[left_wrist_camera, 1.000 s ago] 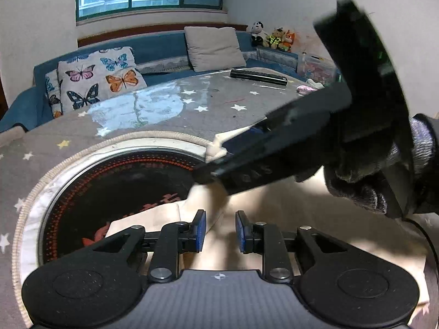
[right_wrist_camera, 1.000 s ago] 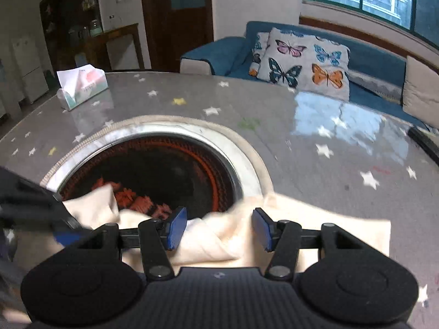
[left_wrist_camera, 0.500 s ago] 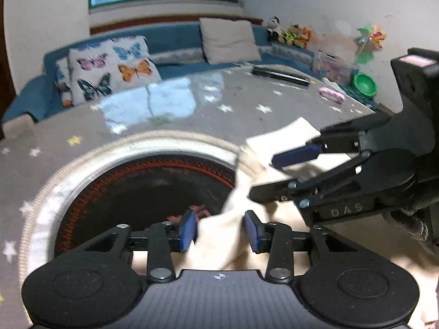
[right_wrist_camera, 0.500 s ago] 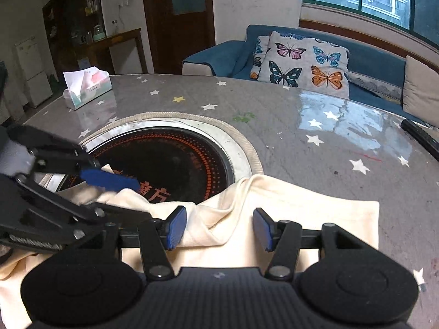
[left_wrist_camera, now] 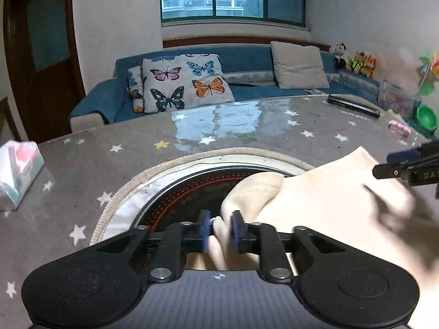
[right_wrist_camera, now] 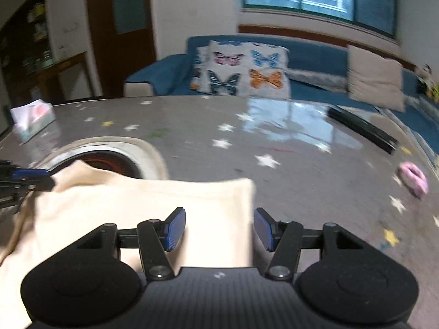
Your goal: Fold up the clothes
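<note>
Star-dotted surface (left_wrist_camera: 274, 126), cream garment (left_wrist_camera: 337, 200) spread: left gripper (left_wrist_camera: 221, 229) fingers opening around a fold, right gripper (right_wrist_camera: 219, 229) fingers apart, empty. Best release cleanly, then smooth flat.

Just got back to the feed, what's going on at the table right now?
A person is folding a cream garment on the star-patterned table with two hand-held grippers. The left hand-held gripper has a bunched fold of the cloth between its fingers, and its jaws are opening. The right hand-held gripper is open over the garment's right edge, gripping nothing. Part of the cloth overlaps the round cooktop set into the table.
</note>
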The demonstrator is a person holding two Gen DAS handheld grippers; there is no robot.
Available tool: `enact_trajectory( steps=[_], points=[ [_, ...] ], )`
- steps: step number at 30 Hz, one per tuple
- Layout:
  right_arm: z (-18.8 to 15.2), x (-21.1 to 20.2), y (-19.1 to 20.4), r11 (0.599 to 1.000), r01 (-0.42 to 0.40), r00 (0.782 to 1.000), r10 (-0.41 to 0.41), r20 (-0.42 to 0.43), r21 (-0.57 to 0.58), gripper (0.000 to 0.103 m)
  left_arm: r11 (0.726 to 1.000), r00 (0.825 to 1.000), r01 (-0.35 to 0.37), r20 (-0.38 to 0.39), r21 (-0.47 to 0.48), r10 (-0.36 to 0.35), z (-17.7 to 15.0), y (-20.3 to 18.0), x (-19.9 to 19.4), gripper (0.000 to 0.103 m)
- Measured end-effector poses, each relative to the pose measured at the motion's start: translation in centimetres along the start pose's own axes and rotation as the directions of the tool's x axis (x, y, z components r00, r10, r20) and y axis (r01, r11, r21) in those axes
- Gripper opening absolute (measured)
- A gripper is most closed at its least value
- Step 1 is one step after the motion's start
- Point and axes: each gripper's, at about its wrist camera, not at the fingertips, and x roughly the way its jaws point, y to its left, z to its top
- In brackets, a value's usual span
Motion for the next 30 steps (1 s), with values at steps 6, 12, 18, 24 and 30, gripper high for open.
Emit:
enact_trajectory(
  steps=[6,12,18,24,30],
  points=[
    [-0.6,1.0,-2.3,0.997,0.038,0.999,-0.036,-0.027,0.063,0.055,0.999,0.999,0.025,-0.045,-0.037,-0.027,0.9,0.8,1.2,0.047],
    [-0.4,1.8,-2.3,0.997,0.033,0.999,-0.031,-0.034,0.073,0.035,0.984,0.984,0.154,-0.074,-0.087,-0.161,0.9,0.5,1.6,0.018],
    [-0.4,1.8,-2.4,0.996,0.044,0.999,-0.042,-0.026,0.078,0.015,0.998,0.996,-0.044,0.076,0.044,0.040,0.7,-1.6,-1.0,0.012],
    [-0.2,1.8,-2.4,0.996,0.052,0.998,-0.050,-0.027,0.075,0.017,0.985,0.985,-0.169,0.029,-0.041,0.170,0.6,0.6,-0.5,0.034],
    [-0.1,1.7,-2.3,0.996,0.040,0.999,-0.039,-0.014,0.074,0.018,0.992,0.999,-0.039,-0.003,-0.119,0.039,0.3,2.6,-1.9,0.050]
  ],
)
